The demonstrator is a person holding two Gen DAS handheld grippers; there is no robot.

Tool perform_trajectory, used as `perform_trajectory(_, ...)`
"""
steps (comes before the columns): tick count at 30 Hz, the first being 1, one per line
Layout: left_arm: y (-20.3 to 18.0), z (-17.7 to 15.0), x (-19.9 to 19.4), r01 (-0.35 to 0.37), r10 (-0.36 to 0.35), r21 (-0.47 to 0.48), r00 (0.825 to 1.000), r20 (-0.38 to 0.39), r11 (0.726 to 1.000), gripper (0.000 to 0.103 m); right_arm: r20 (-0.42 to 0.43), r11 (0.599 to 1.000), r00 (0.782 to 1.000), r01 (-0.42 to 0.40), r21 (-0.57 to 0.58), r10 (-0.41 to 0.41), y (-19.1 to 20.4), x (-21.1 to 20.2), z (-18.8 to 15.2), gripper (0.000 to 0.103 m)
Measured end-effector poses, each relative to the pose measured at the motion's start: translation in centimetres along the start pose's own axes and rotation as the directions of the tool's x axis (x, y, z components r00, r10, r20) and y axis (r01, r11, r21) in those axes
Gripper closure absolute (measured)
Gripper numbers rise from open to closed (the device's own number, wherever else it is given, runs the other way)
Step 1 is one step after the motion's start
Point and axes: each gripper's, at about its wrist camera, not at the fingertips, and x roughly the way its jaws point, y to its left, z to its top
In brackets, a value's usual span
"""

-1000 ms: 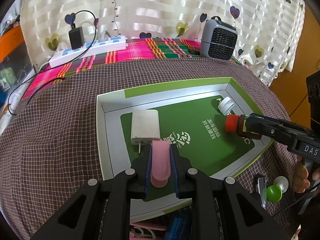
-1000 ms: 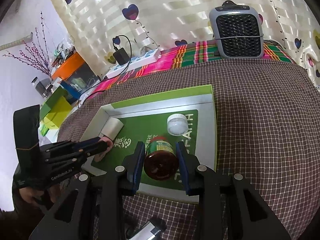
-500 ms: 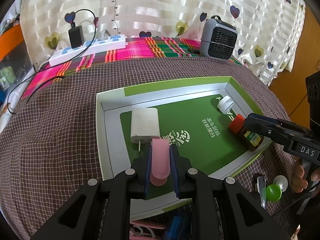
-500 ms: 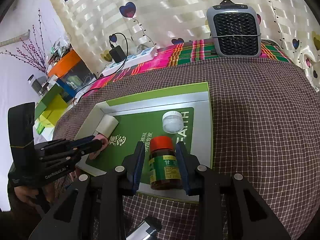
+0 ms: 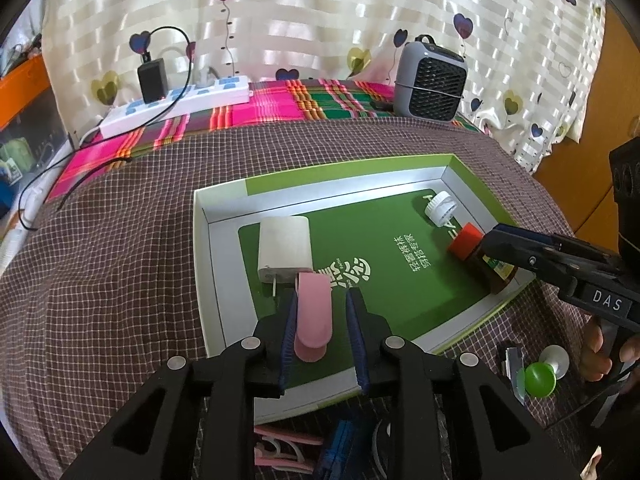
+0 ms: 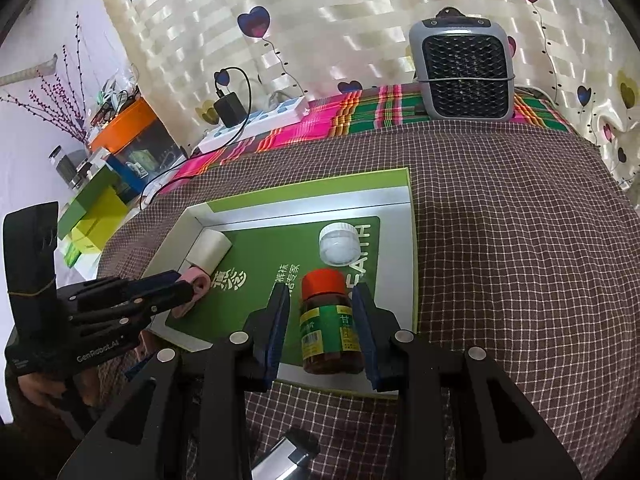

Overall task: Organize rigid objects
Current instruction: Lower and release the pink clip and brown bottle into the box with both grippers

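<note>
A green and white box lid (image 5: 224, 264) (image 6: 404, 208) lies on the checked cloth. In it lie a white charger block (image 5: 284, 250) (image 6: 212, 246), a white jar (image 5: 440, 208) (image 6: 338, 244), a pink clip (image 5: 314, 316) (image 6: 196, 286) and a brown bottle with a red cap (image 6: 326, 320) (image 5: 476, 256). My left gripper (image 5: 322, 304) is open around the pink clip, which rests against the left finger. My right gripper (image 6: 320, 298) is open, its fingers apart on either side of the bottle, which lies in the lid.
A grey fan heater (image 5: 430, 78) (image 6: 464, 70) and a white power strip (image 5: 176, 102) with a black adapter stand at the back. A green and white ball piece (image 5: 542, 374) and a small metal item (image 5: 510, 360) lie right of the lid. Pink and blue items (image 5: 288, 448) lie below my left gripper.
Both grippers have opened. The right one lowered the bottle from upright in the air to lying in the lid and let it go. The left one released the pink clip.
</note>
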Motion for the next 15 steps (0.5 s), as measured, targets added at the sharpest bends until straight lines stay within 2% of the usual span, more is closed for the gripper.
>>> perform_trajectory(15, -0.5, -1.4, -3.2, -0.005, 0.005, 0.003, 0.999, 0.047, 1.0, 0.072, 0.039, 0.999, 0.999, 0.029, -0.039, -0.028, 1.9, -2.2, -0.7, 0.062)
